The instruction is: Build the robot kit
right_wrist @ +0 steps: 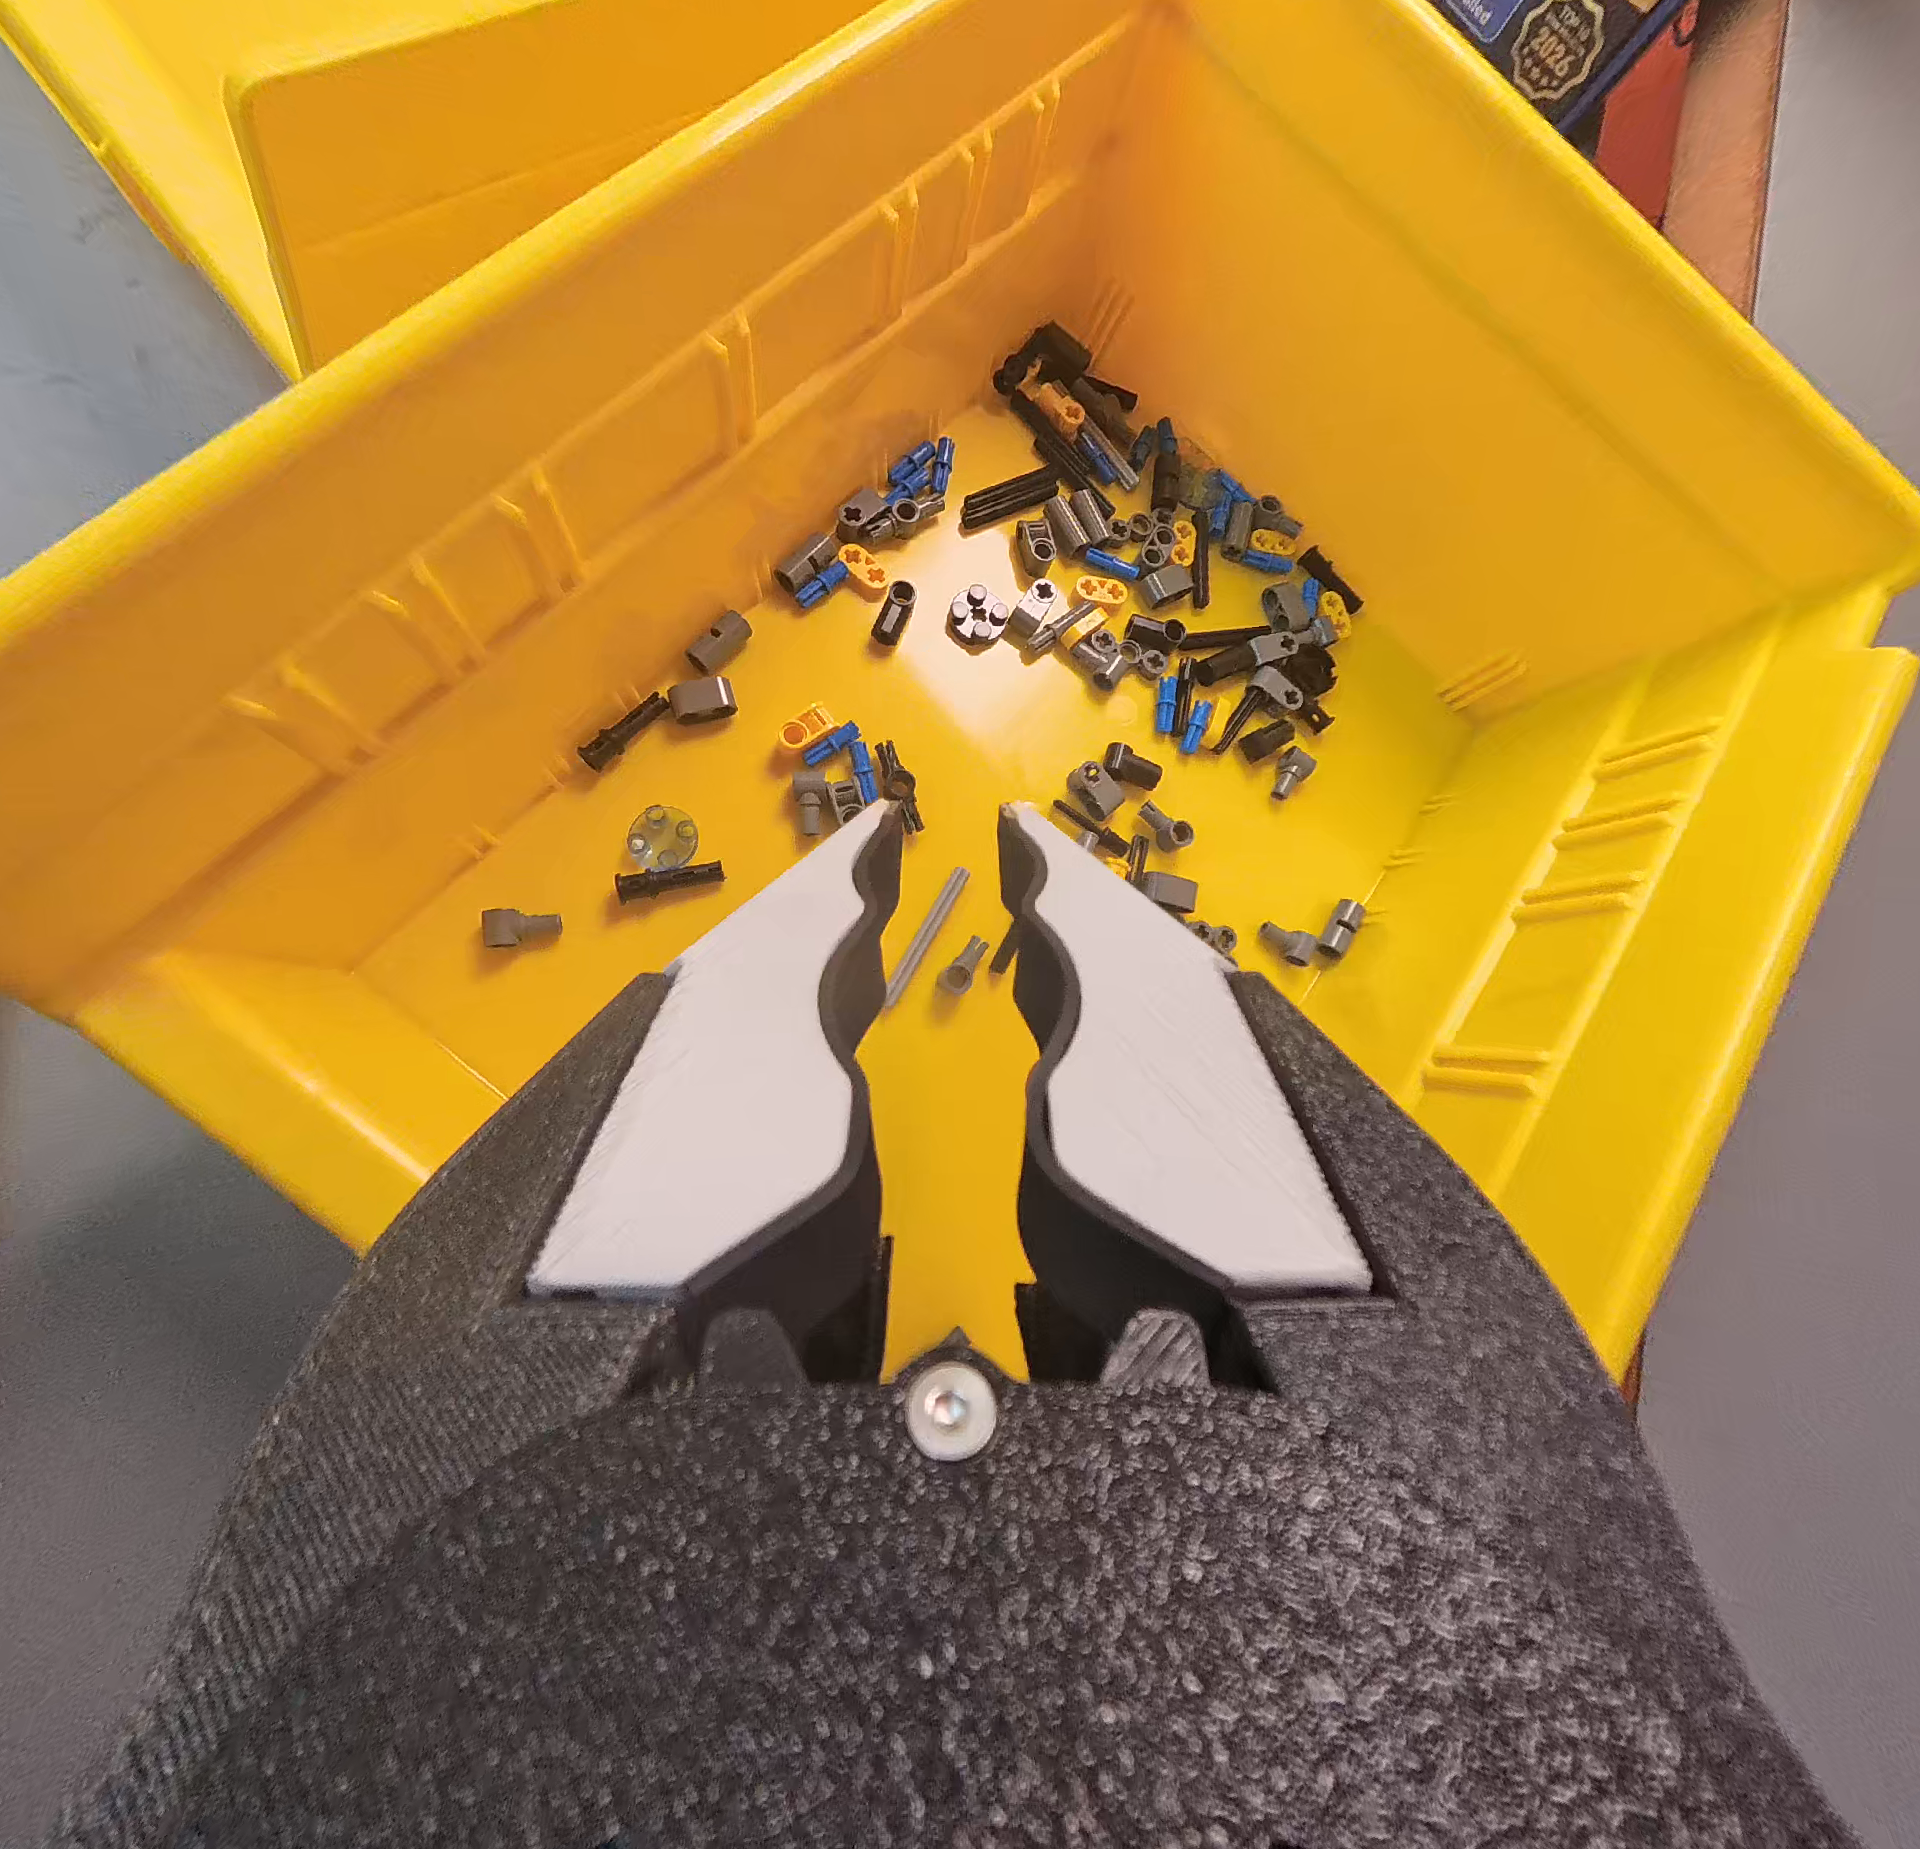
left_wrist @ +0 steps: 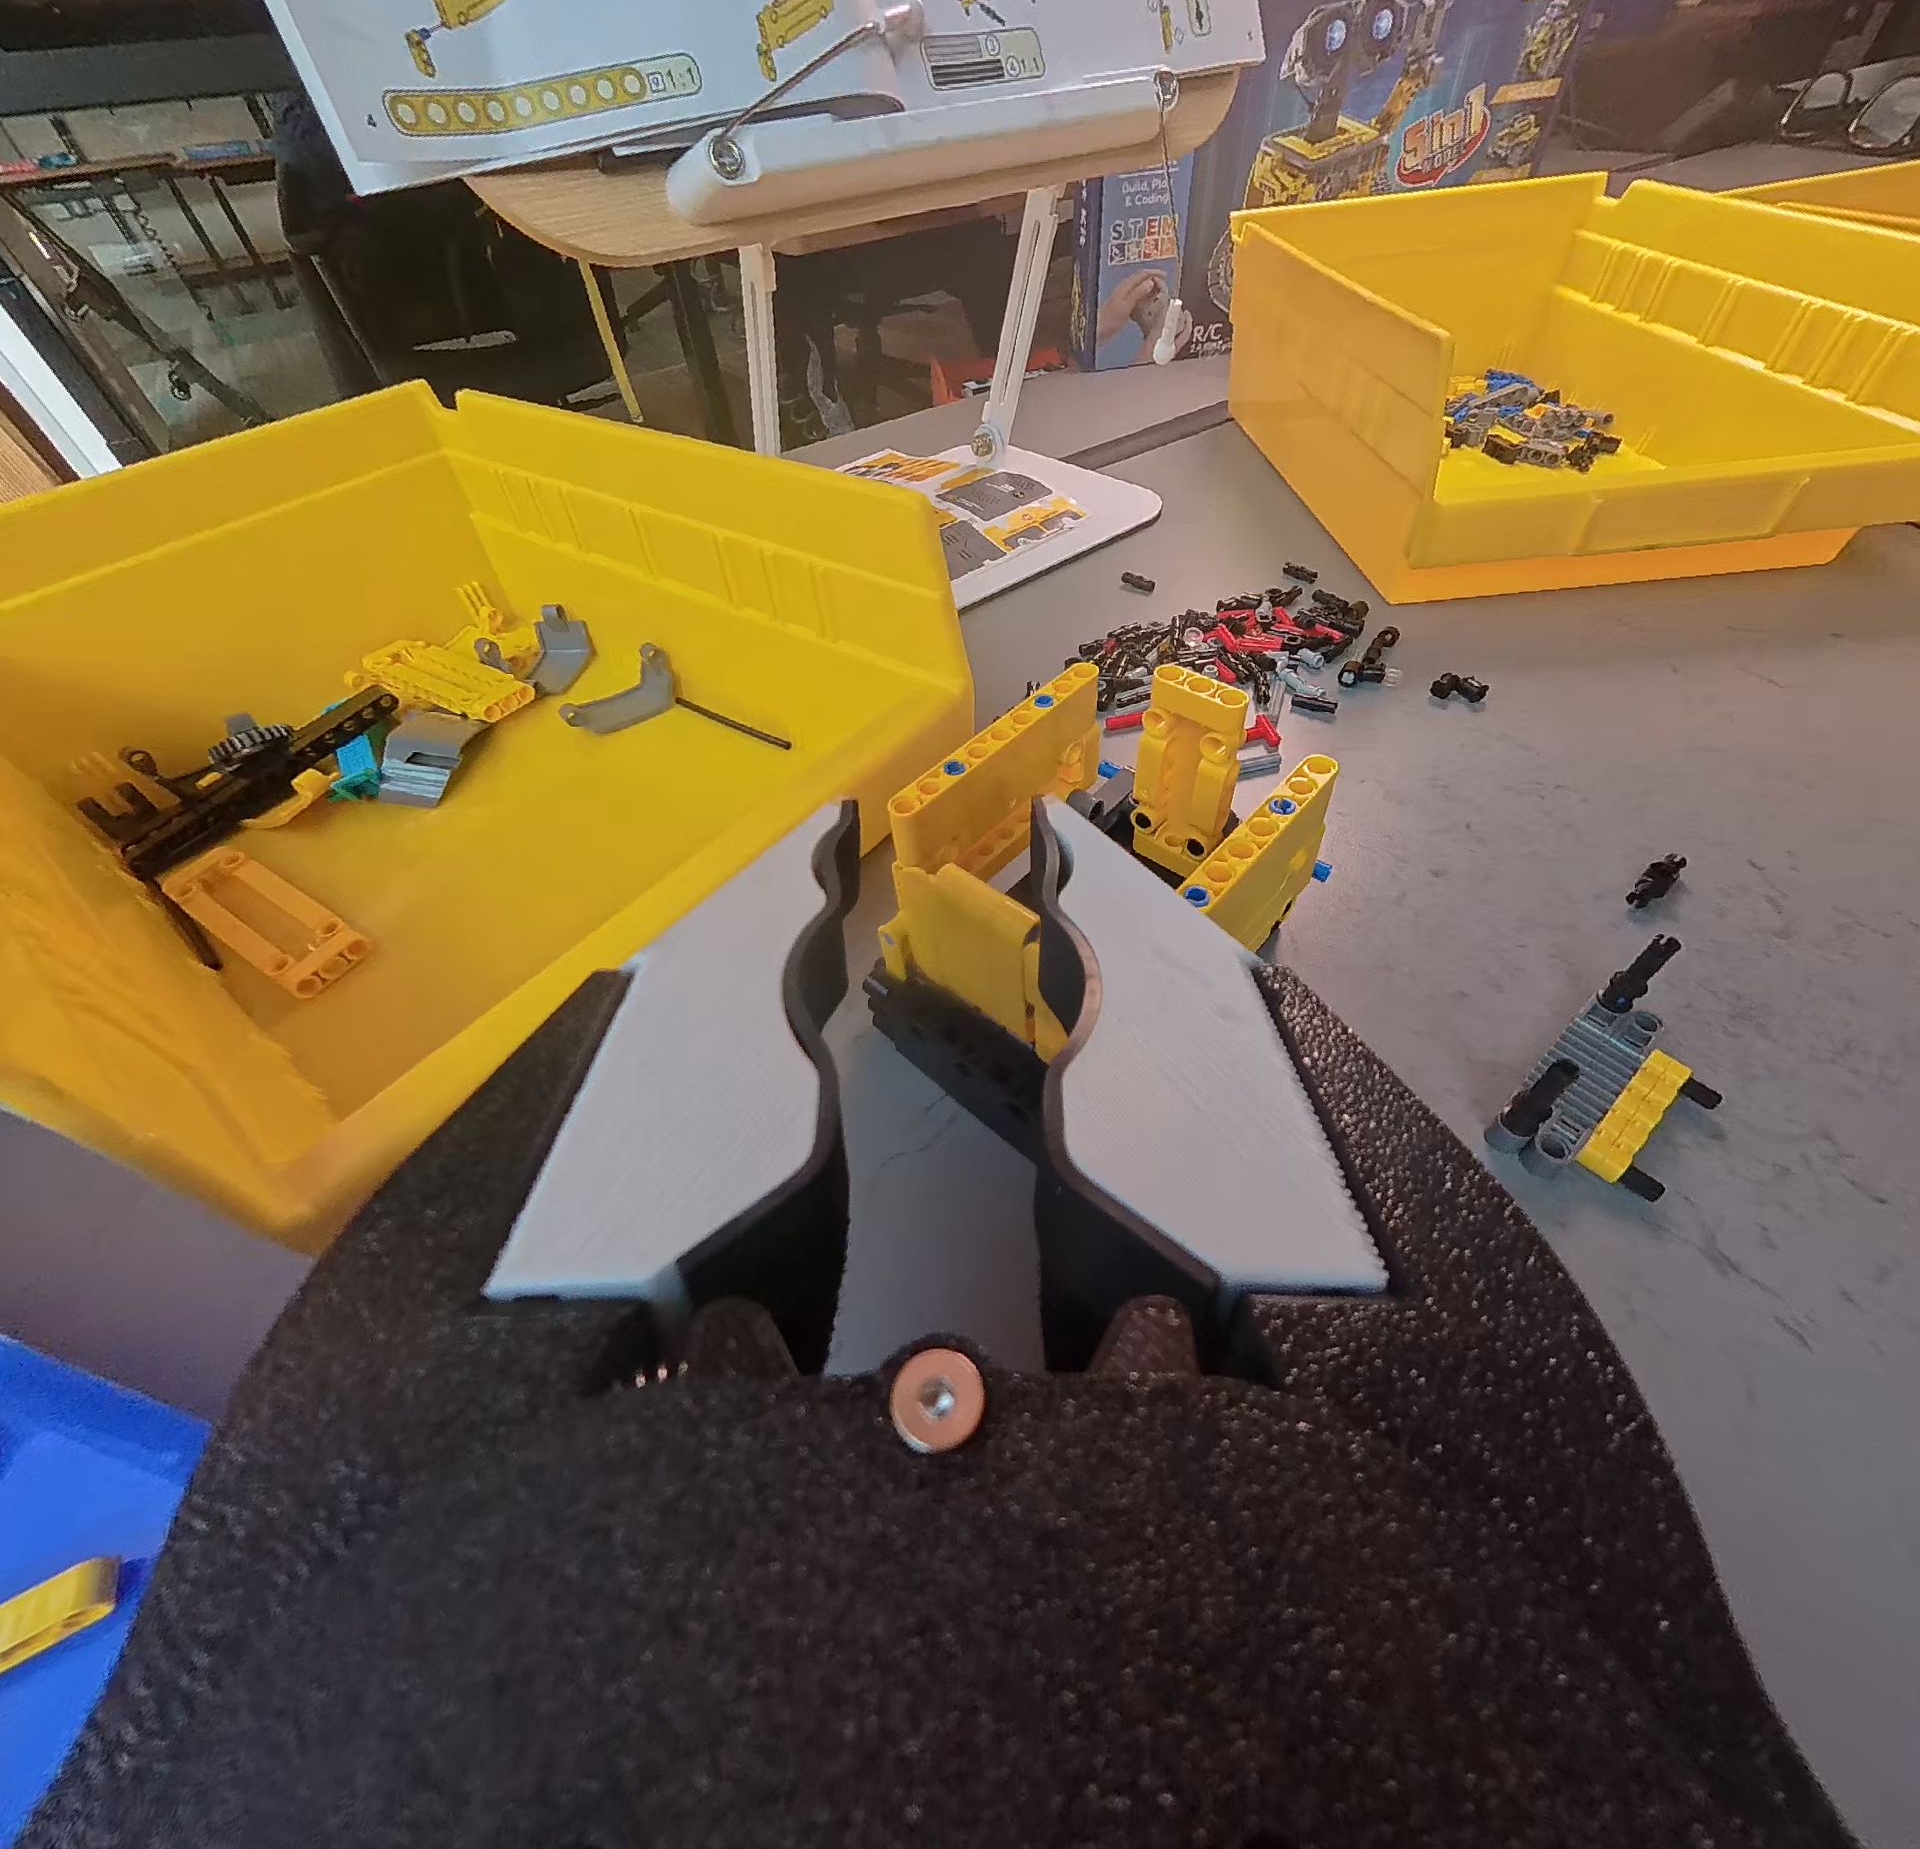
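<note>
**Two matching grippers: black body, pale grey fingers**

The left gripper [left_wrist: 945, 843] has a broad black body with a coarse, pebbled surface that fills the lower part of its view. Two long fingers [left_wrist: 717, 1061] rise from it, flat and pale grey on top with fine ribbed print lines, edged inside by wavy black pads. A copper-coloured washer with a small screw [left_wrist: 936, 1402] sits at the centre of the body.

The right gripper [right_wrist: 945, 812] is built alike; its washer [right_wrist: 951, 1415] is silver.
</note>
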The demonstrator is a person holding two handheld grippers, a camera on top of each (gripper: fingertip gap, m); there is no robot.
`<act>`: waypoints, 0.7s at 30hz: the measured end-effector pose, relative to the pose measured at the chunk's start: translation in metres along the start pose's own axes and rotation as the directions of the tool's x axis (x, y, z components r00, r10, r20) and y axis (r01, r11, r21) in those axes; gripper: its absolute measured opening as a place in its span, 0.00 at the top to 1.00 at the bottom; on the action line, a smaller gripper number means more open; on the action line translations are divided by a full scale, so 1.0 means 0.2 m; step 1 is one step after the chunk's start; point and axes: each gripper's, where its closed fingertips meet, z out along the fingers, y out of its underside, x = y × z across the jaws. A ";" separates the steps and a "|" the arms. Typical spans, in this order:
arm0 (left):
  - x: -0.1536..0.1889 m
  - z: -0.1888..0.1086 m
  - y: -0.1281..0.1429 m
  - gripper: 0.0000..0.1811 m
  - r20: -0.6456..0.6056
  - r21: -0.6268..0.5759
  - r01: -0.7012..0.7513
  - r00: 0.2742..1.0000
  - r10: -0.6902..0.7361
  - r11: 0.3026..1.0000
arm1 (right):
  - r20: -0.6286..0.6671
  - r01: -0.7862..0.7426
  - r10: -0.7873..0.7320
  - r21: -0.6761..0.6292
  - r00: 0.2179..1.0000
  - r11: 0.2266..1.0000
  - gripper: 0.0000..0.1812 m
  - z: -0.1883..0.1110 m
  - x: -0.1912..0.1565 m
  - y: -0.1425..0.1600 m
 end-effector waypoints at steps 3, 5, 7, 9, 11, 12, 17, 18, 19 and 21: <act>0.00 0.00 0.00 0.83 -0.004 0.008 0.009 1.000 -0.009 1.000 | 0.007 -0.002 0.002 0.001 1.000 1.000 0.90 0.02 0.00 -0.02; -0.01 -0.01 -0.01 0.83 -0.006 0.016 0.015 1.000 -0.015 1.000 | 0.021 -0.005 0.006 -0.001 1.000 1.000 0.90 0.04 -0.01 -0.03; -0.01 -0.01 -0.01 0.83 -0.009 0.021 0.018 1.000 -0.017 1.000 | 0.037 -0.007 0.007 -0.001 0.999 1.000 0.90 0.08 -0.02 -0.05; 0.00 -0.01 -0.01 0.83 -0.015 0.026 0.020 1.000 -0.019 0.999 | 0.055 -0.007 0.007 0.001 0.998 1.000 0.91 0.12 -0.04 -0.08; 0.00 -0.02 -0.02 0.82 -0.019 0.038 0.023 1.000 -0.022 0.999 | 0.073 -0.007 0.007 -0.001 0.997 1.000 0.91 0.18 -0.05 -0.11; 0.00 -0.03 -0.03 0.82 -0.019 0.048 0.023 1.000 -0.022 0.999 | 0.079 -0.009 0.010 -0.006 0.997 1.000 0.91 0.21 -0.04 -0.12; -0.01 -0.06 -0.04 0.82 -0.019 0.082 0.029 0.999 -0.028 0.996 | 0.093 -0.052 0.055 -0.038 0.994 0.998 0.92 0.39 0.02 -0.19; -0.01 -0.06 -0.05 0.82 -0.021 0.087 0.031 0.999 -0.029 0.996 | 0.092 -0.068 0.071 -0.043 0.993 0.997 0.92 0.43 0.04 -0.20; -0.01 -0.06 -0.05 0.82 -0.023 0.093 0.033 0.999 -0.031 0.995 | 0.093 -0.085 0.090 -0.052 0.992 0.995 0.92 0.47 0.06 -0.21; -0.01 -0.07 -0.06 0.82 -0.029 0.102 0.037 0.999 -0.034 0.994 | 0.084 -0.105 0.111 -0.076 0.990 0.992 0.92 0.53 0.09 -0.21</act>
